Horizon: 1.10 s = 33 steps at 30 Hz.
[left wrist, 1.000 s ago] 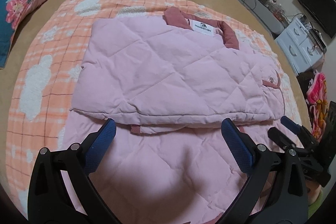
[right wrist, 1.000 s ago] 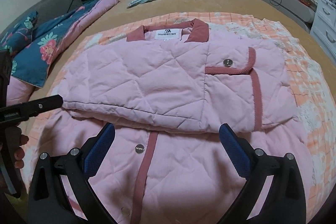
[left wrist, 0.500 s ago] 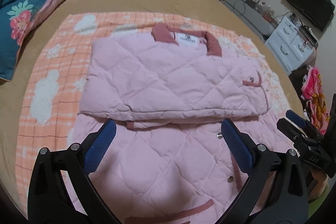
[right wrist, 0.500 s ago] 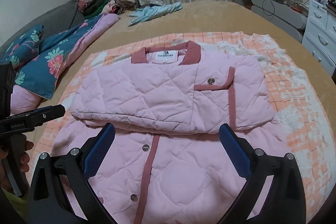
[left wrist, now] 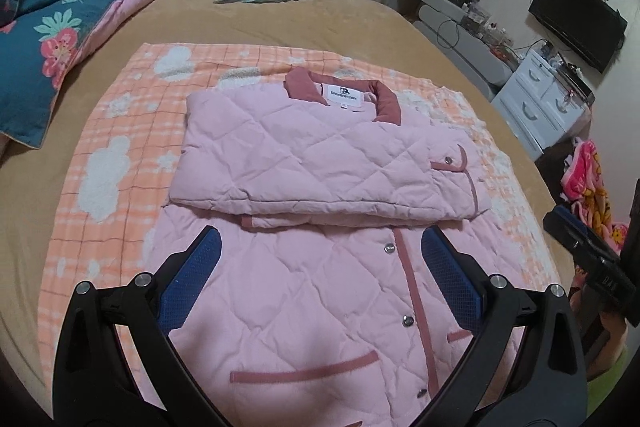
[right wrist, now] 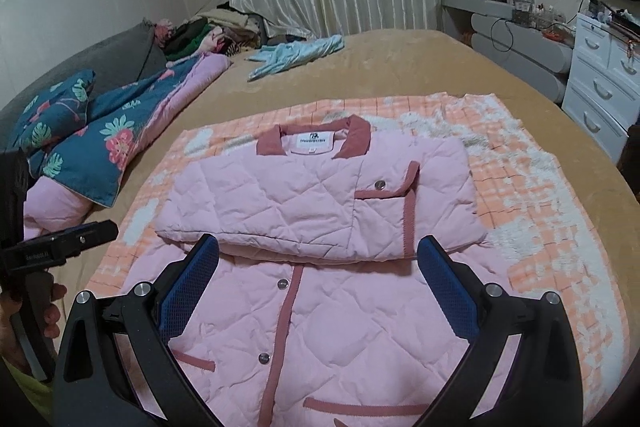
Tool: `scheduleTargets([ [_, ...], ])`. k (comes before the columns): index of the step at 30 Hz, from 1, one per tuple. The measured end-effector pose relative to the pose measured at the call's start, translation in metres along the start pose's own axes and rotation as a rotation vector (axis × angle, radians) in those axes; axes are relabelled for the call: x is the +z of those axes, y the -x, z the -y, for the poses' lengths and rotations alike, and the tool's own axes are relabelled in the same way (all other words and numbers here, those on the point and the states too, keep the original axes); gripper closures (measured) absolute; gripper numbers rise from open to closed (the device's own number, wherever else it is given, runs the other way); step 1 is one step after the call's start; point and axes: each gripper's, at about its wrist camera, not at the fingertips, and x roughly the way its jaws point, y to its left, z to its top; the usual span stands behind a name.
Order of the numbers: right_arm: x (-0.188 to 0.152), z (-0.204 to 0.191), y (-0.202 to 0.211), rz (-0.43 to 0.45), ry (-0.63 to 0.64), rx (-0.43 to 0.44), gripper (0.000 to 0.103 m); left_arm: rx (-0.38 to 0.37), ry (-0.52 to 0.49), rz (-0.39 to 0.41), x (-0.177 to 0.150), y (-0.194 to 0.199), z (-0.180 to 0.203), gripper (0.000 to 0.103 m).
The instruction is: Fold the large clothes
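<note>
Jacket, one only, pink and quilted with dusty-rose trim, lies collar away on an orange checked blanket spread over the tan bed; its upper part is folded across into a thick band, the lower front flat beneath. Two claws are present, each with two blue-padded fingers spread wide and holding nothing: the left claw and the right claw both hover over the lower front. Three snap buttons show down the placket in the left view, two in the right. One white dresser stands at 3 o'clock, drawers closed. Only the left view shows pink patterned fabric beside the bed at 3 o'clock; only the right view shows the left claw's holder's fingers at 9 o'clock.
</note>
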Motion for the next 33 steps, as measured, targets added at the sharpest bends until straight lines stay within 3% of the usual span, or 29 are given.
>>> scheduleTargets([
  [16, -0.015, -0.001, 0.062, 0.059, 0.014, 0.012, 0.004, 0.034, -0.032, 0.076, -0.021, 0.059, 0.021, 0.009],
  [33, -0.045, 0.005, 0.098, 0.068, 0.019, 0.008, 0.004, 0.060, -0.039, 0.076, -0.070, 0.073, 0.029, 0.009],
])
